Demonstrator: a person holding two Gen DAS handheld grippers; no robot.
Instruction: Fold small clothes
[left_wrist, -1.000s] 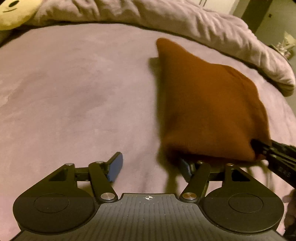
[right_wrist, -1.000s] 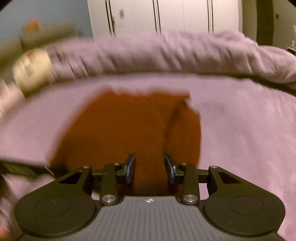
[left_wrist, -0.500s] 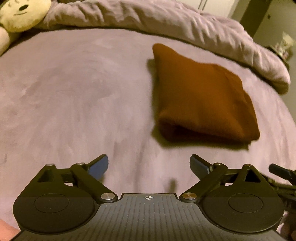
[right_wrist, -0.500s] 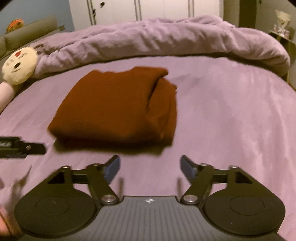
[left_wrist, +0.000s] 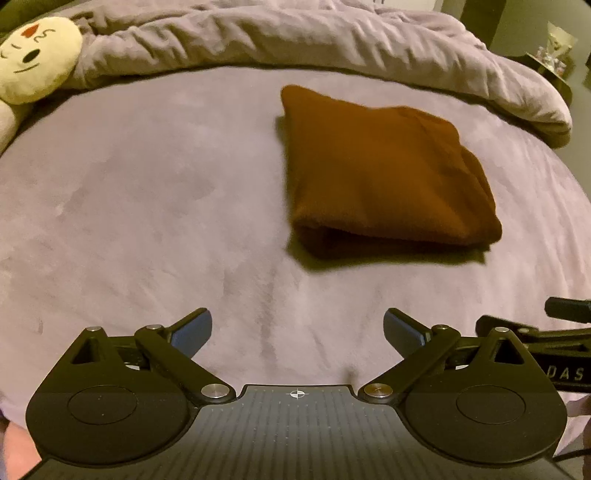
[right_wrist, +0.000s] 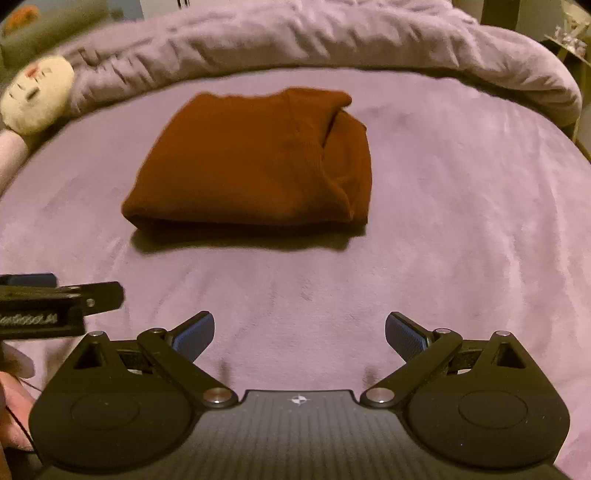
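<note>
At the far left edge of the bed (left_wrist: 155, 206), a round plush toy (left_wrist: 35, 59) of pale yellow colour is being seen, soft in texture, with a simple face drawn on it. It is lying against the crumpled lilac duvet (left_wrist: 295, 37), which is being bunched in thick wrinkled rolls along the whole far edge of the bed. The bed surface itself is being covered by a smooth, velvety mauve sheet with faint brushed marks.

The brown garment (left_wrist: 384, 173) is lying on this sheet, toward the far edge and right of the middle in the left wrist view. It is being folded into a compact, roughly rectangular packet of thick fleecy or knitted cloth, with a rounded fold at its near edge and layered edges visible on its right side in the right wrist view (right_wrist: 255, 162). A dark shadow is being cast under its near edge.

The left gripper (left_wrist: 297, 328) is being held above the sheet near the near edge of the bed, with its blue-padded fingers (left_wrist: 194, 328) spread wide; nothing is being held or touched by them. The right gripper (right_wrist: 299, 330) is being held just beside it, also spread wide and holding nothing. Both are well apart from the garment.
</note>
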